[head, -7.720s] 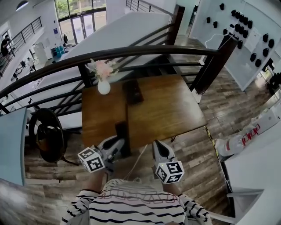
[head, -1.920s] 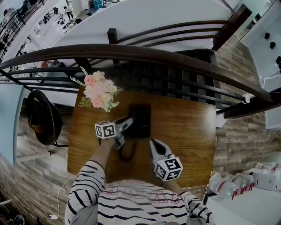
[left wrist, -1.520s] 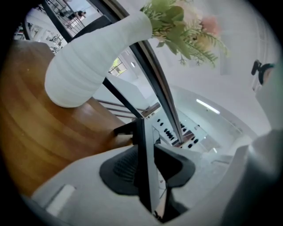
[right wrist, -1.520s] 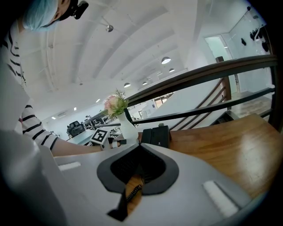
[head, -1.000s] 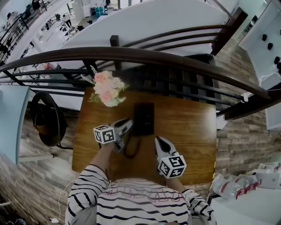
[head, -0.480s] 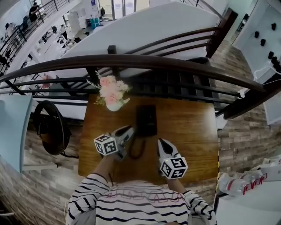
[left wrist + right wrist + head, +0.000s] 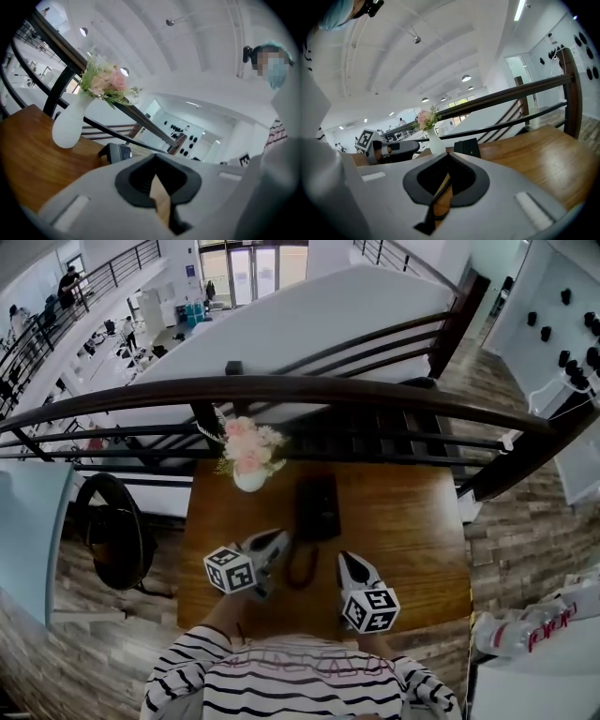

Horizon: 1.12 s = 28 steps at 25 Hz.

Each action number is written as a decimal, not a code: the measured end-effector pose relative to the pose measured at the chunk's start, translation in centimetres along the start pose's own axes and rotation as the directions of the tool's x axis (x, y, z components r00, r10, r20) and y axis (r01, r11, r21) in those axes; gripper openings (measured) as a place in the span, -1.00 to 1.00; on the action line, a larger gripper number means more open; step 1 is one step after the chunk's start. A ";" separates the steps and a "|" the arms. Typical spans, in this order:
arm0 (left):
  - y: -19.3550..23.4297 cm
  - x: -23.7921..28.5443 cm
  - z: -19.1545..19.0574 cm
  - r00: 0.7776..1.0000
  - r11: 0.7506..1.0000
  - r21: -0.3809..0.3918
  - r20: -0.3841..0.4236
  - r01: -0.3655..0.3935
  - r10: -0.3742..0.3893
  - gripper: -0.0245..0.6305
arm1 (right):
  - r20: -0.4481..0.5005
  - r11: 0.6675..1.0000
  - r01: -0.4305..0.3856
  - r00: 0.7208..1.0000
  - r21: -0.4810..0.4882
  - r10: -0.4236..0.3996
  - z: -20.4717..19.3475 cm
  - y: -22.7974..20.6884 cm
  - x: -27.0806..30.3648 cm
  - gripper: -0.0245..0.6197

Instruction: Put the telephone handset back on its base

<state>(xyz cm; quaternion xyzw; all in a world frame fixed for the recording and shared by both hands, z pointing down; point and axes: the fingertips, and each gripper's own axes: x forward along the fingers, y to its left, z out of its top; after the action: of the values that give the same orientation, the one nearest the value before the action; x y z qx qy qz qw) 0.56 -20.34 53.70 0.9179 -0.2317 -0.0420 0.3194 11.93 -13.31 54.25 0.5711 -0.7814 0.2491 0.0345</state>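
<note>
A flower vase point(image 7: 249, 478) is standing beside the telephone point(image 7: 318, 506) while the left gripper point(image 7: 278, 539), just closing, and the right gripper point(image 7: 349, 562) are pressing their jaws together, empty.

- Head view looks steeply down on the wooden table point(image 7: 403, 521).
- Both gripper views sit low over it, facing toward the railing point(image 7: 511, 96).
- All three share the flower vase point(image 7: 249, 479) and the telephone point(image 7: 317, 507).

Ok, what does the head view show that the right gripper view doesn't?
Only the head view: the cord looping from the phone toward the person, and bottles at lower right. Only the right gripper view: ceiling lamps. Both: the phone, the vase of flowers, the table, the railing, and the left gripper, its jaws just closed on nothing.
</note>
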 end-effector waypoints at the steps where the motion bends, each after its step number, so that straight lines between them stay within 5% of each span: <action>1: -0.3 -0.5 0.0 1.000 1.000 0.004 -0.002 0.004 -0.004 -0.92 | 0.002 1.000 0.005 1.000 0.000 -0.005 -0.2 0.4 -0.1 -0.92; 28: -3.7 -10.3 0.3 0.992 0.977 0.188 -0.095 0.100 -0.083 -0.93 | 0.101 0.990 0.142 0.985 0.014 -0.143 -2.5 7.7 -1.2 -0.92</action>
<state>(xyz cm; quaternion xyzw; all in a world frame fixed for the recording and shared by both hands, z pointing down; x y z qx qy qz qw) -7.21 -13.25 50.45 0.9552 -0.1780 0.0055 0.2365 4.74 -9.47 53.32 0.6376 -0.7385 0.2190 0.0106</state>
